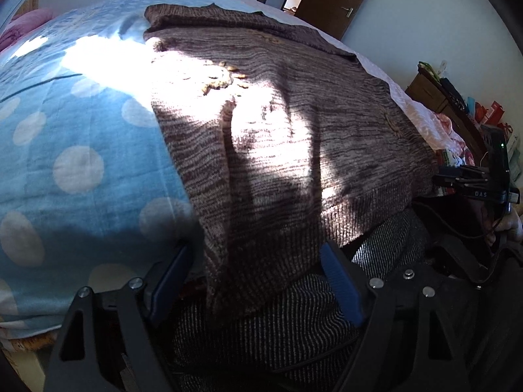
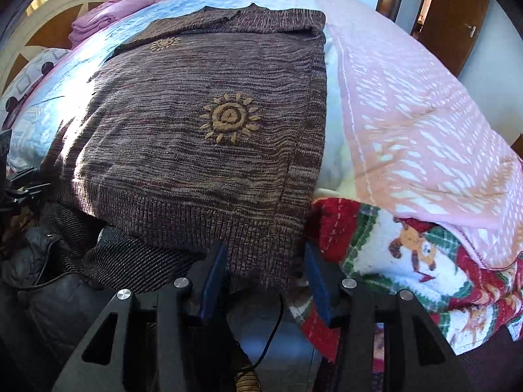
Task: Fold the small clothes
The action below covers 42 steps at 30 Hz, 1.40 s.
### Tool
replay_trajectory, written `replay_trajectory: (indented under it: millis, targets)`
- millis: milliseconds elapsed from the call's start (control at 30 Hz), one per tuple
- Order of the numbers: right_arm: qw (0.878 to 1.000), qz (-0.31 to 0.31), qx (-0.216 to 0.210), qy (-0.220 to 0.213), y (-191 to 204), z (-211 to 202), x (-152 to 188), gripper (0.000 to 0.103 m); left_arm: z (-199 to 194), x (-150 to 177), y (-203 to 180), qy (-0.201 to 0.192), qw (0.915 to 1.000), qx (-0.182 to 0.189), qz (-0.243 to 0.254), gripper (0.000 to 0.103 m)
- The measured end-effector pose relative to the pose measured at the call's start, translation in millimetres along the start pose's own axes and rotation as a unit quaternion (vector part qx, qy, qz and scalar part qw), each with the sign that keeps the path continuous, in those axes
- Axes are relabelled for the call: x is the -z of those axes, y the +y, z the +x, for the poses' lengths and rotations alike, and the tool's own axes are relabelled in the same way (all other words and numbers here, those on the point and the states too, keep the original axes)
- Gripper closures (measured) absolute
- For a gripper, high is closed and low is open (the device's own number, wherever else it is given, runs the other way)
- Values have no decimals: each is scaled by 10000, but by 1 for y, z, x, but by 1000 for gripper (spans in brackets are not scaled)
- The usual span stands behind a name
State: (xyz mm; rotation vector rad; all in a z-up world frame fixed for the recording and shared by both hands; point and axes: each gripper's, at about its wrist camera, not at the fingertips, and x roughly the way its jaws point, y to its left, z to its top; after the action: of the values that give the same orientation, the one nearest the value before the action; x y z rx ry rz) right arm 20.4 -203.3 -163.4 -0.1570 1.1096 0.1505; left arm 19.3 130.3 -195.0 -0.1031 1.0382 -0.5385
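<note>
A brown knitted sweater [image 1: 278, 150] with tan embroidered suns lies spread on the bed, its ribbed hem hanging over the near edge; it also shows in the right wrist view [image 2: 202, 150]. My left gripper [image 1: 258, 261] is open, its blue pads on either side of the hem's left corner, not closed on it. My right gripper [image 2: 264, 261] is open at the hem's right corner, the cloth between the pads. The right gripper also shows at the right edge of the left wrist view [image 1: 457, 179].
A blue sheet with white dots [image 1: 81, 137] covers the bed's left side. A pink quilt [image 2: 408, 104] and a red cartoon blanket [image 2: 408, 261] lie right of the sweater. Folded purple cloth [image 2: 108, 16] sits by the headboard. My striped dark clothing [image 1: 278, 326] is below the hem.
</note>
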Motion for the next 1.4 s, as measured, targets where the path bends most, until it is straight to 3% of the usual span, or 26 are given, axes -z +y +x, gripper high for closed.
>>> replay_trajectory:
  millis: [33, 67, 100, 133, 167, 267, 367, 567, 700, 833, 1000, 1133, 1200, 1267, 1333, 1400]
  targets:
    - [10000, -46, 15, -5, 1, 0, -1, 55, 0, 0, 0, 1, 10000, 23, -2, 22]
    - [10000, -88, 12, 4, 2, 1, -1, 60, 0, 0, -1, 6, 10000, 7, 38, 29]
    - [9999, -152, 80, -7, 3, 1, -2, 76, 0, 0, -3, 45, 9999, -45, 110, 36]
    - [9999, -162, 31, 20, 2, 2, -2, 98, 2, 0, -4, 110, 9997, -115, 175, 56]
    - [9997, -37, -195, 120, -2, 3, -3, 98, 3, 0, -5, 162, 9995, -189, 214, 70]
    - [9978, 214, -616, 116, -10, -1, -7, 99, 0, -1, 1, 245, 9997, 11, 79, 90]
    - [9936, 396, -1051, -98, -17, -17, -16, 99, -10, -8, 7, 120, 9982, 495, -306, 95]
    - [9751, 829, -1886, -821, -37, -51, -65, 99, -51, -42, 9, -657, 9925, 861, -565, 95]
    - [9677, 1023, -1974, -1189, -50, -53, -111, 99, -65, -86, 23, -1111, 9853, 983, -849, 95]
    - [9658, 1263, -1843, -1313, -58, -29, -157, 99, -57, -133, 43, -1378, 9832, 580, -1050, 96]
    - [9653, 1706, -1604, -1157, -76, 17, -190, 99, -41, -170, 59, -1372, 9851, -148, -1024, 98]
    - [9683, 1771, -1534, -861, -79, 45, -195, 99, -51, -162, 40, -1216, 9923, -228, 24, 98]
    - [9730, 1641, -1426, -771, -76, 53, -196, 99, -57, -141, 21, -1001, 9907, -282, 881, 88]
    - [9732, 1628, -1463, -704, -76, 59, -196, 99, -61, -115, 2, -741, 9815, -453, 1706, 52]
    - [9720, 1686, -1505, -647, -77, 64, -194, 99, -67, -83, -15, -614, 9661, -598, 2437, 33]
    - [9705, 1734, -1551, -639, -79, 65, -194, 99, -72, -53, -30, -582, 9458, -759, 3104, 32]
